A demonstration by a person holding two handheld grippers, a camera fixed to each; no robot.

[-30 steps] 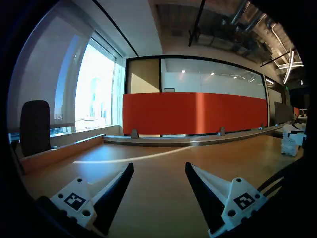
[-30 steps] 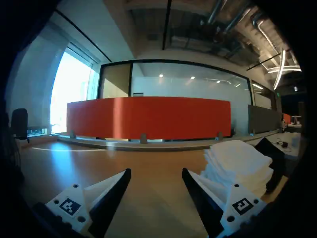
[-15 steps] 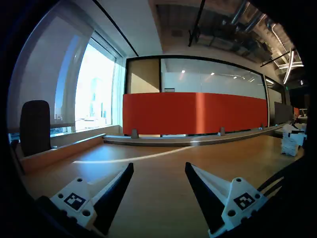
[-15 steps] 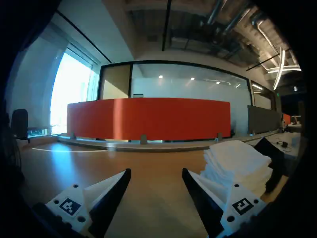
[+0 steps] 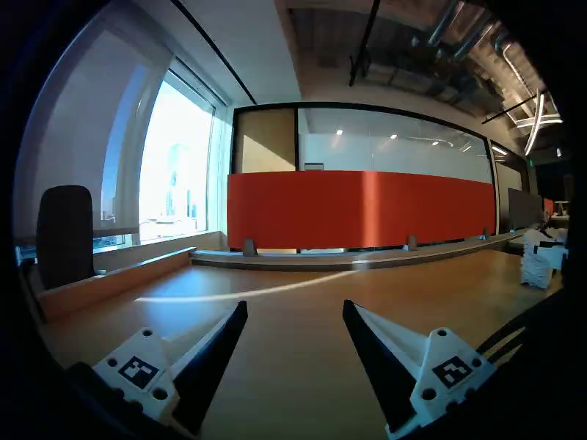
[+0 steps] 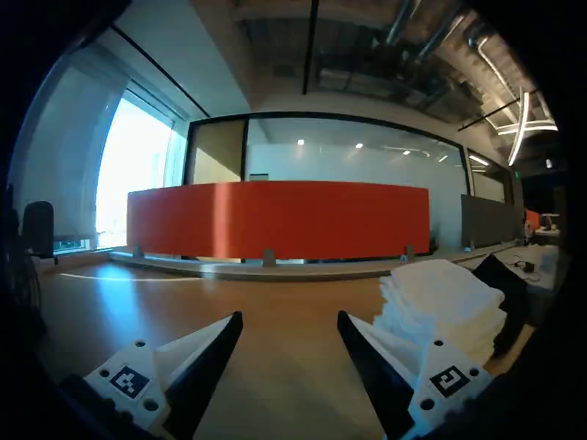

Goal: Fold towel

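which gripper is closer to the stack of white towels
Right. The stack of white towels sits just past the right gripper, to its right; from the left gripper it lies far off across the table, also rightward.

Wooden table (image 5: pixel 293 293) sunlit, a bright streak across it; orange divider panel (image 5: pixel 359 209) upright along its far edge; glass wall (image 5: pixel 389 143) behind the panel; bright window (image 5: pixel 176 183) at left, dark chair back (image 5: pixel 64 235) near it; exposed pipes (image 6: pixel 411 37) overhead.

The left gripper (image 5: pixel 294 308) and right gripper (image 6: pixel 289 320) both point forward, level, fingers spread wide and holding nothing.
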